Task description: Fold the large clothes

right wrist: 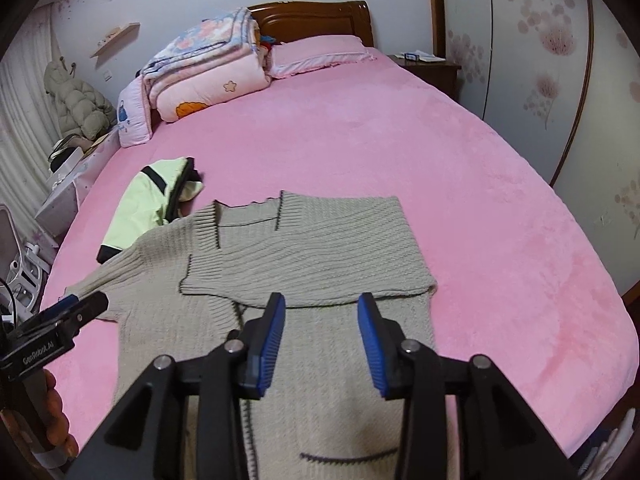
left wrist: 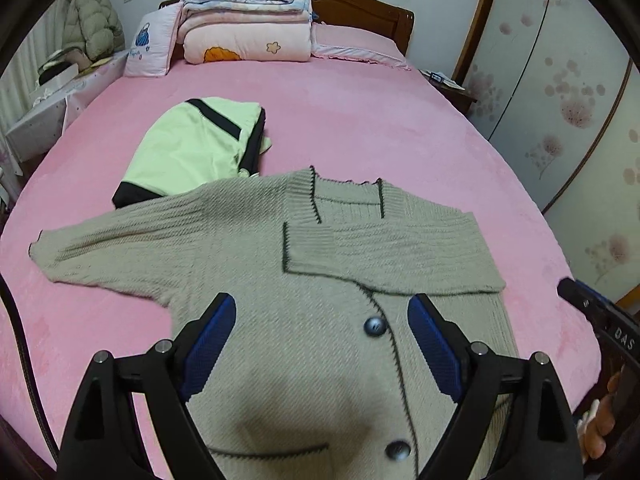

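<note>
Cardigan [left wrist: 320,320]: soft, limp knit on the bed [left wrist: 360,128], best pinched at the nine-o'clock sleeve cuff [left wrist: 38,246]; both pairs of fingers [left wrist: 434,344] apart, empty.

The cardigan [left wrist: 248,280] lies flat on the bed [left wrist: 380,120], directly below and ahead of both grippers. The left gripper [left wrist: 320,340] hangs above its button line, apart from the knit; the right gripper [right wrist: 322,336] hangs above its body, on the side of the folded sleeve. That sleeve [left wrist: 392,252] lies folded across the chest, just ahead of both tools; the other sleeve [left wrist: 120,240] stretches out to the left. Beyond the cardigan's left shoulder lies a folded garment [left wrist: 192,148], its near edge under the knit. At the far end, a stack of quilts [left wrist: 248,28] sits left of a pillow [left wrist: 352,46], before the headboard [left wrist: 360,4].
</note>
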{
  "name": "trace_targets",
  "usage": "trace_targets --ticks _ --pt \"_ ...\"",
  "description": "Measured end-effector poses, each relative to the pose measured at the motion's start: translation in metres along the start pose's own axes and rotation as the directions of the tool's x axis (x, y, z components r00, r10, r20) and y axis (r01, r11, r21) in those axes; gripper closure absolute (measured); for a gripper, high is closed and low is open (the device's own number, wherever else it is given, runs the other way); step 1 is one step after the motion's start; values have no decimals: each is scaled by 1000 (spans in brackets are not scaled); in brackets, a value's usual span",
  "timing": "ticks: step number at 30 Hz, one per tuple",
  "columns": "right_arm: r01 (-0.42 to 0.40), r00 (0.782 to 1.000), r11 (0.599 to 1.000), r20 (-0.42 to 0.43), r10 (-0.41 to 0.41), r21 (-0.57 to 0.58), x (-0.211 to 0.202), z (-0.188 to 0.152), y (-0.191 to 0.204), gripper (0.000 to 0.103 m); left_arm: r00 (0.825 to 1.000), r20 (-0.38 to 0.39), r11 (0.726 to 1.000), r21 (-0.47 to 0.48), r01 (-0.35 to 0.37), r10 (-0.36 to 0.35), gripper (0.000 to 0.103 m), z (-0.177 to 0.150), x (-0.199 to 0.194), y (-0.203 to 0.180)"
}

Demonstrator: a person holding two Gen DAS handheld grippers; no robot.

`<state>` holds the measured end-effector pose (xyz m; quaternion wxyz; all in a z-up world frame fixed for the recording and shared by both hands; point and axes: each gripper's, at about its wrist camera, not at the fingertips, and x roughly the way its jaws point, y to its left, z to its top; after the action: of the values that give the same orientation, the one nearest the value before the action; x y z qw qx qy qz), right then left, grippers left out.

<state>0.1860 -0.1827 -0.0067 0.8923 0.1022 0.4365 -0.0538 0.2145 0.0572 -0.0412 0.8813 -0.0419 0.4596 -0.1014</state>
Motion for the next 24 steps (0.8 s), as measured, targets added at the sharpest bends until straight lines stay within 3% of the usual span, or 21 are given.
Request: trace_targets --ticks 10,17,24 --pt "-37 998 995 51 42 -89 -15 -4 85 64 999 -26 999 -20 -36 35 16 -10 -34 96" --pt "-77 996 984 40 84 -162 15 -3 164 64 995 -19 983 -154 -95 93 16 -19 -31 232" --pt "-104 994 955 0 108 -277 70 -5 257 64 981 -34 935 -299 -191 190 16 -28 -3 365"
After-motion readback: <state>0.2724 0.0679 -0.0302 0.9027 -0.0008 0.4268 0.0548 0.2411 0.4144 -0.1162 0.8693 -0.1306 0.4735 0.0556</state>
